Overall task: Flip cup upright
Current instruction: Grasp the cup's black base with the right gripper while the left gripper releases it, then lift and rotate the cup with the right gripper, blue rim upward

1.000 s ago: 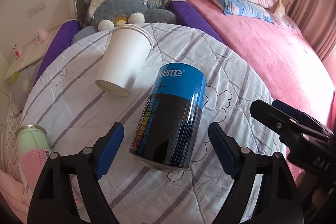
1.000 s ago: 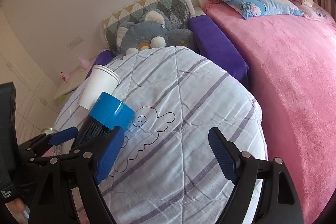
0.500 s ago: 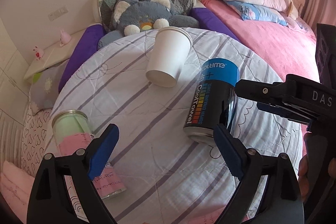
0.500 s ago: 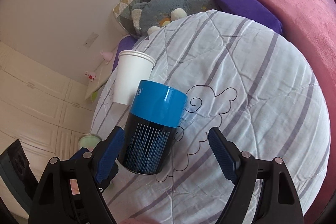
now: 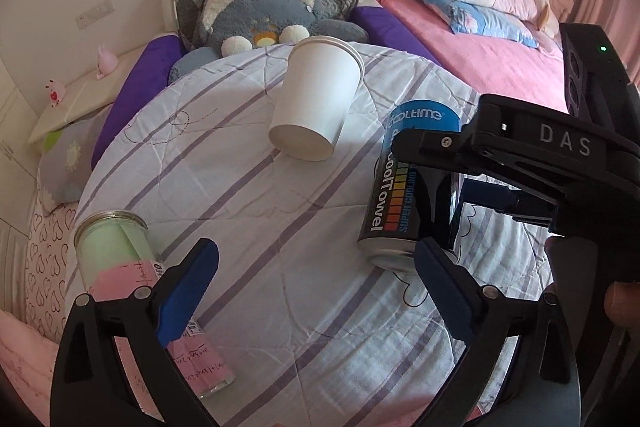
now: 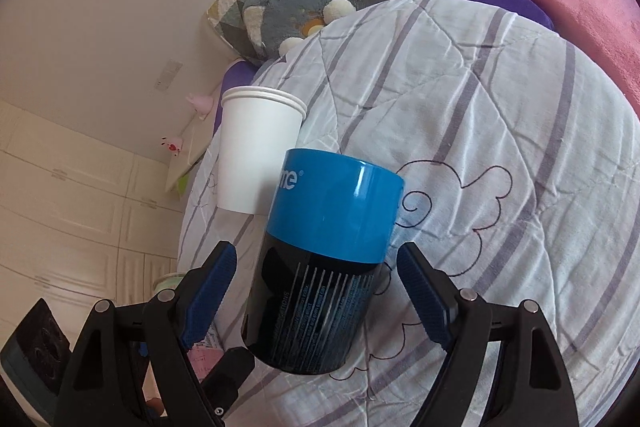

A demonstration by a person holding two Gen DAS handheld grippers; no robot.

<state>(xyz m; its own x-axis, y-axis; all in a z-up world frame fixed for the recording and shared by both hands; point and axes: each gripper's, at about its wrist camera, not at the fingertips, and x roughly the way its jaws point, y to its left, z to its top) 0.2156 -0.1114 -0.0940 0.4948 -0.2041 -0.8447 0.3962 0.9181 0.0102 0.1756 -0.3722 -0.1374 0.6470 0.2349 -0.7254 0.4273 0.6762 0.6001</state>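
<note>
Two objects lie on their sides on the striped quilt [image 5: 280,267]: the white paper cup [image 5: 318,99], with its mouth toward the plush toy [image 5: 260,15], and a blue-and-black can [image 6: 328,267] just beside it. I judge the paper cup to be my target, yet my right gripper [image 6: 316,291] straddles the can, jaws apart with a gap on both sides, touching nothing. My left gripper [image 5: 316,283] hangs wide open over bare quilt, near a glass jar [image 5: 120,259] lying on its side at the left.

To do this well, I would clear the can only if it blocks the way, then approach the cup from the side and pinch it lightly at mid-body, since thin paper crushes easily. Pivoting it about its base should stand it up; soft bedding may tip it, so I would release slowly.
</note>
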